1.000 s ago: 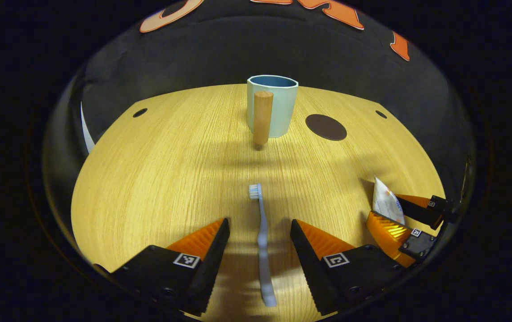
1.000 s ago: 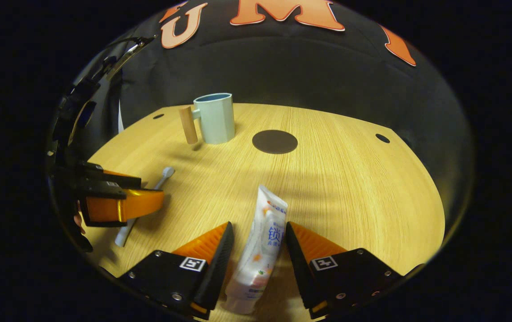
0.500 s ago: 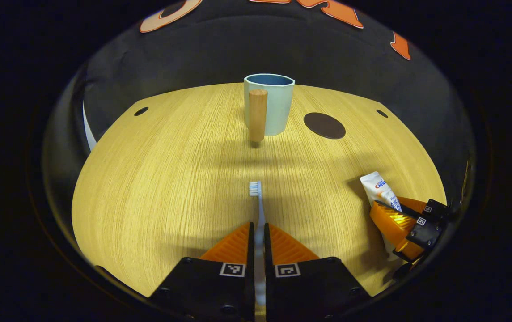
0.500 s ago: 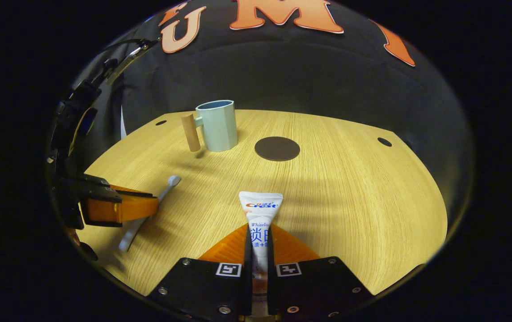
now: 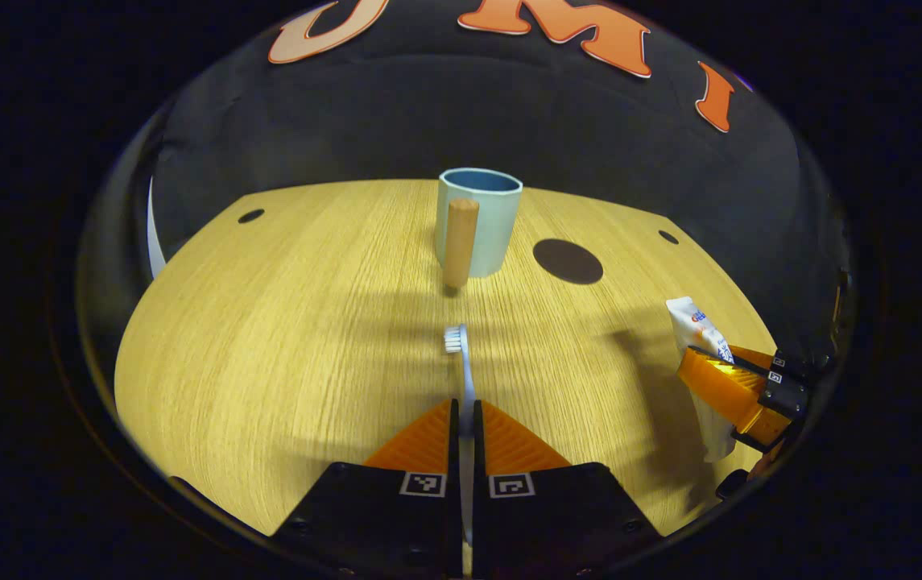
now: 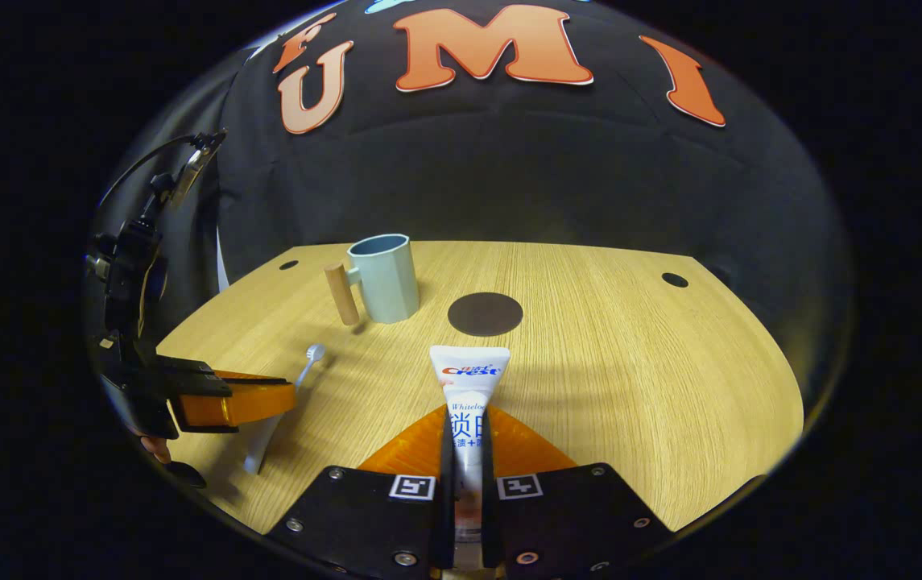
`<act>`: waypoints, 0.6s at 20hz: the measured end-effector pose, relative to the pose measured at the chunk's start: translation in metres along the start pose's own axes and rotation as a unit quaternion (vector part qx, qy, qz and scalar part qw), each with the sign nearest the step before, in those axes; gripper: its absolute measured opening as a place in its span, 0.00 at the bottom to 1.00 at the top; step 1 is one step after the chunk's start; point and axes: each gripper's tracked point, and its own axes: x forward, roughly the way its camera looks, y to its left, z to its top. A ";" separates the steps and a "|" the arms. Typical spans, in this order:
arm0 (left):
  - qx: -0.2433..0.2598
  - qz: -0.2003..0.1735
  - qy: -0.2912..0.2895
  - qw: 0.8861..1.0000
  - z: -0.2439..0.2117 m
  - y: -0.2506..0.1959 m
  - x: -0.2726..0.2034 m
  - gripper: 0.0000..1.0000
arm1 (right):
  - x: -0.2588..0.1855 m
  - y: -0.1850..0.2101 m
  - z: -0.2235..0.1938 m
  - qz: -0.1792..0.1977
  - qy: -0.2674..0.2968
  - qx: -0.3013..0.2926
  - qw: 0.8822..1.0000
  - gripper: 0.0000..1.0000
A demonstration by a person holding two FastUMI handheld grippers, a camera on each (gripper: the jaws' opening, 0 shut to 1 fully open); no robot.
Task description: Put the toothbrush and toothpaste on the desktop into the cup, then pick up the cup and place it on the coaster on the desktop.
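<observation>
Both grippers are clamped on their loads. In the left gripper view, the left gripper [image 5: 463,419] has its two orange fingers pressed together on the handle of the toothbrush [image 5: 461,362], whose bristled head points forward toward the cup [image 5: 478,219]. The right gripper view shows that left gripper [image 6: 267,399] from the side, at the left edge of the desktop [image 6: 630,387], with the toothbrush [image 6: 299,379] slanting through it, head up and away from the wood; whether the tail end touches the surface is hard to tell from this angle.

In its own view, the right gripper [image 6: 467,427] has its fingers closed tight on the toothpaste [image 6: 469,383] tube, gripping the lower body while the flat crimped end stands forward and up. In the left gripper view the right gripper [image 5: 730,387] appears at the far right, and the toothpaste [image 5: 694,322] rises out of it.

The pale blue cup stands upright near the far side of the desktop, well apart from both grippers, with its wooden handle [image 5: 458,243] facing the left gripper. The cup [image 6: 384,278] is empty as far as its rim shows. The dark round coaster [image 6: 485,314] lies flat just to the right of the cup, not touching it, and bare.
</observation>
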 end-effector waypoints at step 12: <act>0.069 0.007 -0.131 0.989 0.061 0.030 -0.035 0.05 | -0.004 0.002 0.045 -0.003 -0.073 0.002 0.997 0.14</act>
